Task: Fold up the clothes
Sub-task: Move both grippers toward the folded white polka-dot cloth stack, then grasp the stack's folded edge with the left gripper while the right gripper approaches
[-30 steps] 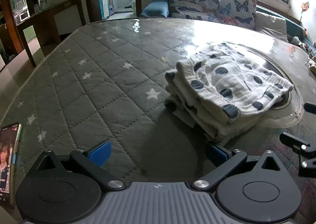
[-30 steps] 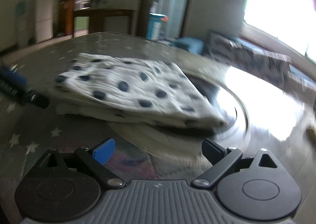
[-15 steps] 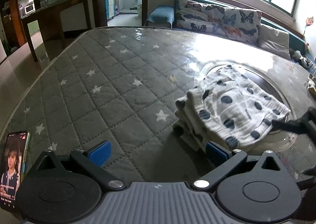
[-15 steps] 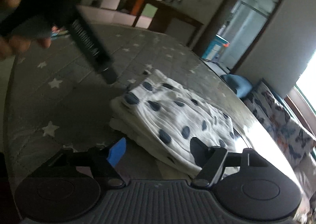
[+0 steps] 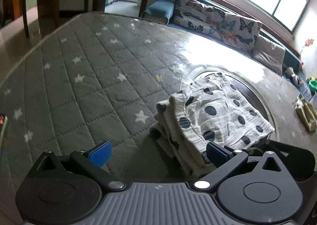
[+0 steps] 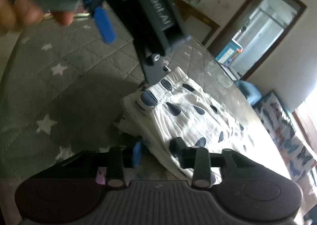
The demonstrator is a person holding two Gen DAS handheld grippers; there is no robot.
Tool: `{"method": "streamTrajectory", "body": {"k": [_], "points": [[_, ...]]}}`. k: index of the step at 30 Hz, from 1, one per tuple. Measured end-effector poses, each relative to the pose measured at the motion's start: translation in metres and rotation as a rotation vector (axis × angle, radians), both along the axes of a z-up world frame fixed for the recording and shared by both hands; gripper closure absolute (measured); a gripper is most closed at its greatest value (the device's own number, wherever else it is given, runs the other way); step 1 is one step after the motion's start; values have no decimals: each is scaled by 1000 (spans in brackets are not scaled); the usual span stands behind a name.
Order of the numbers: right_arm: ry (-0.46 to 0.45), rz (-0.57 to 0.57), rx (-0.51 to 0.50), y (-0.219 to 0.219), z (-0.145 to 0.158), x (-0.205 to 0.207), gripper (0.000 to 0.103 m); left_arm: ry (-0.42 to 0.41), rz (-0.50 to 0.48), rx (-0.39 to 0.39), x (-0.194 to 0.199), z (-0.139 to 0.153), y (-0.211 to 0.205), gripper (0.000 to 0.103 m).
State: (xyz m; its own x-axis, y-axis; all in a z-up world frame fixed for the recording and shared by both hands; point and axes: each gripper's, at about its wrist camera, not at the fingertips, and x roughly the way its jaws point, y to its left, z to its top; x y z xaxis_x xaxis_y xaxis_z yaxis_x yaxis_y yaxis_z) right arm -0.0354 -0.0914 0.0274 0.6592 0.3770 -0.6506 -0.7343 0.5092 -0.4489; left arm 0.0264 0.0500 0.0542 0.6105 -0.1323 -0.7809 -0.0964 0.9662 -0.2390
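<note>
A white garment with dark polka dots [image 5: 214, 113] lies folded in a stack on the grey star-quilted table [image 5: 99, 78], partly over a round glass turntable [image 5: 255, 90]. It also shows in the right wrist view [image 6: 188, 113]. My left gripper [image 5: 158, 151] is open and empty, just in front of the stack's near edge. My right gripper [image 6: 156, 151] has narrowed its jaws around the garment's near edge; whether they pinch the cloth is unclear. The left gripper's body [image 6: 156, 16] and the hand holding it fill the top left of the right wrist view.
A phone [image 5: 3, 125] lies at the table's left edge. A small object [image 5: 306, 113] sits on the table at the far right. A sofa with butterfly cushions [image 5: 218, 20] runs behind the table, with a doorway and dark wooden furniture to the left.
My right gripper has swung in close to the garment's edge and its jaws have narrowed. My left gripper has shifted slightly, still open in front of the stack.
</note>
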Motion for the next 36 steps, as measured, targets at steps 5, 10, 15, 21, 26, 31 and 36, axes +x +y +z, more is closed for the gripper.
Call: {"method": "streamTrajectory", "body": {"k": [5, 10, 15, 21, 26, 31, 36], "points": [[109, -80, 166, -23, 15, 15, 91, 14, 66, -122, -1, -7, 6, 0], [152, -105, 219, -36, 17, 18, 92, 23, 107, -187, -1, -15, 6, 0], [34, -32, 112, -34, 12, -6, 77, 18, 118, -170, -2, -15, 10, 0], [-51, 80, 58, -20, 5, -30, 51, 22, 121, -162, -3, -15, 15, 0], [-132, 177, -38, -2, -12, -51, 47, 28, 123, -168, -2, -13, 15, 0], [-181, 180, -104, 14, -33, -57, 52, 24, 118, -171, -2, -9, 15, 0], [-105, 126, -31, 12, -37, -58, 73, 25, 132, -207, -1, -12, 19, 0]]}}
